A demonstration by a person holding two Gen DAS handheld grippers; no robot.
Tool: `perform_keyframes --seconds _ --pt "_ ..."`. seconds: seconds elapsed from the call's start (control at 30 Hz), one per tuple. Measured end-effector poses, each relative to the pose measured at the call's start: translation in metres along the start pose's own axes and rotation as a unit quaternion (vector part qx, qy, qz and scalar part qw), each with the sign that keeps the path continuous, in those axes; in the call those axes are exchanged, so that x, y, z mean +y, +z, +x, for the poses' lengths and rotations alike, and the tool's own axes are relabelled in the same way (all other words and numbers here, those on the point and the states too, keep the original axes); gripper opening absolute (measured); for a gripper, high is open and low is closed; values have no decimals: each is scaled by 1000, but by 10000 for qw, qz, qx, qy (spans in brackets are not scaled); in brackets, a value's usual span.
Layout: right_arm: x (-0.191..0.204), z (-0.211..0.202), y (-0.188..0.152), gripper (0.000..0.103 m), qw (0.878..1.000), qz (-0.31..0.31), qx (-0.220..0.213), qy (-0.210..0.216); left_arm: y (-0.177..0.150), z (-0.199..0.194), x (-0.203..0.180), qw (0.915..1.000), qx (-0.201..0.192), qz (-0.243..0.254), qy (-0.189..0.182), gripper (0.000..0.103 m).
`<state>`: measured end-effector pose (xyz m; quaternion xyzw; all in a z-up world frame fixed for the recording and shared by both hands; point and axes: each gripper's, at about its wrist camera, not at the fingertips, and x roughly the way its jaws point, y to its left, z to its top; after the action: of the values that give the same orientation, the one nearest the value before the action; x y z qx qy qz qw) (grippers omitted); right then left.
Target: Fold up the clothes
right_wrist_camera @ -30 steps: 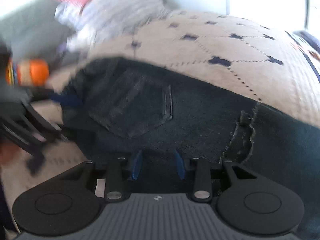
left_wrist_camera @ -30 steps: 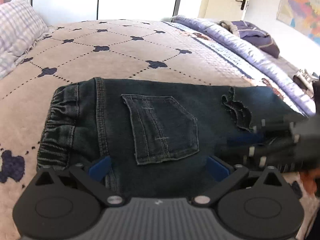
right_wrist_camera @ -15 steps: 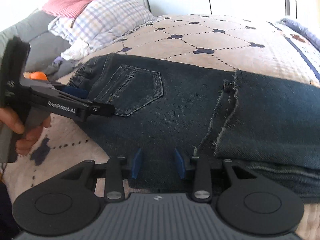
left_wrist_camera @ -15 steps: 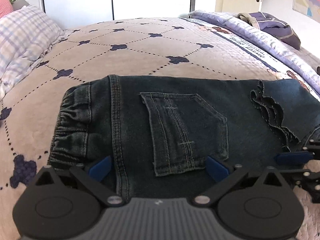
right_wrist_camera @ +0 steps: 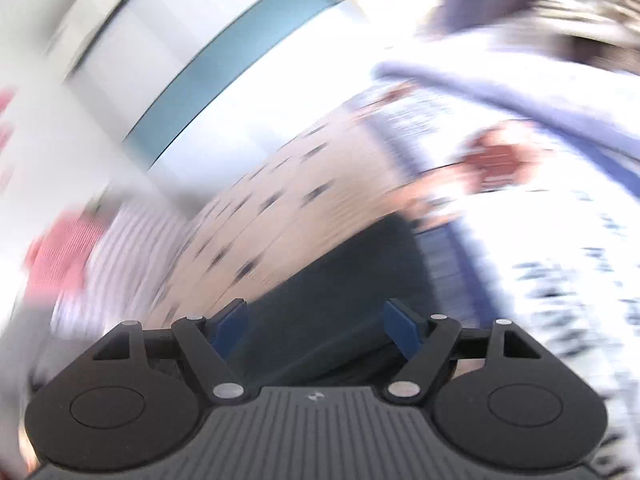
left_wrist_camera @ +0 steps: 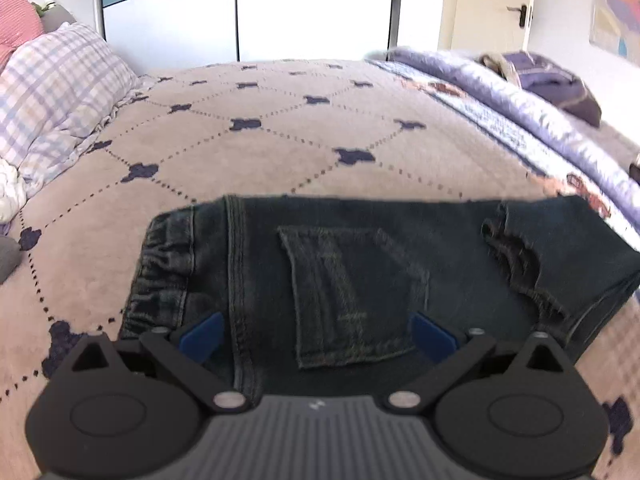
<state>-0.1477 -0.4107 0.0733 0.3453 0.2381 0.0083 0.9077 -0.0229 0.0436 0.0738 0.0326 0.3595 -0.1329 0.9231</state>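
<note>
Folded pair of dark blue denim jeans point(left_wrist_camera: 360, 272) lying flat on the beige quilted bedspread point(left_wrist_camera: 280, 140), near the bed's front edge. Gathered elastic waistband at the left, thick double-stitched seam beside it, a five-sided patch pocket in the middle, a frayed, ragged rip toward the right where the layers stack. Bedspread soft and matte, crossed by dotted diagonal lines with dark navy clover shapes at the crossings.

Left gripper point(left_wrist_camera: 318, 334) above the near edge of the jeans, blue pads spread wide either side of the pocket, nothing clamped between them; black jointed links and a ribbed grey body below.

Right gripper point(right_wrist_camera: 316, 326) seen in a heavily smeared, tilted view, jaws opening, blue pads apart with dark denim point(right_wrist_camera: 340, 280) showing in the gap but not pinched.

Around: plaid lilac-and-cream pillow point(left_wrist_camera: 52, 92) at the left, a red striped cushion point(left_wrist_camera: 16, 20) behind it, a lavender floral-trimmed quilt point(left_wrist_camera: 520, 120) along the right side with a crumpled purple garment point(left_wrist_camera: 556, 84) on top. White and teal wardrobe panels point(left_wrist_camera: 240, 8) behind the bed, a cream door point(left_wrist_camera: 492, 4) at the right. Nothing lying on the jeans.
</note>
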Motion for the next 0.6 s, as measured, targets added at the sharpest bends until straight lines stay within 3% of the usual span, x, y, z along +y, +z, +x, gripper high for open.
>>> perform_keyframes --seconds 0.1,0.17,0.23,0.3,0.4,0.43,0.6 --pt "-19 0 6 73 9996 190 -172 -86 8 -3 -15 9996 -177 -79 -229 101" --pt "-9 9 4 46 9998 -183 -79 -23 11 -6 -31 9985 -267 -29 -484 101" --pt "1 17 2 28 9984 -556 14 39 13 -9 -51 9973 -382 83 -628 101" --pt "8 29 -3 24 9965 -804 218 43 15 -12 -72 9957 -466 93 -800 101" --pt "0 60 -21 20 9909 -1000 834 -336 19 -6 -102 9924 -419 -100 -1151 101" --pt "-7 67 -29 10 9896 -1044 891 -441 21 -1 -113 9912 -351 -190 -1262 101" --pt "-34 62 -29 0 9955 -500 794 -150 36 32 -169 9845 -265 -510 -1655 101"
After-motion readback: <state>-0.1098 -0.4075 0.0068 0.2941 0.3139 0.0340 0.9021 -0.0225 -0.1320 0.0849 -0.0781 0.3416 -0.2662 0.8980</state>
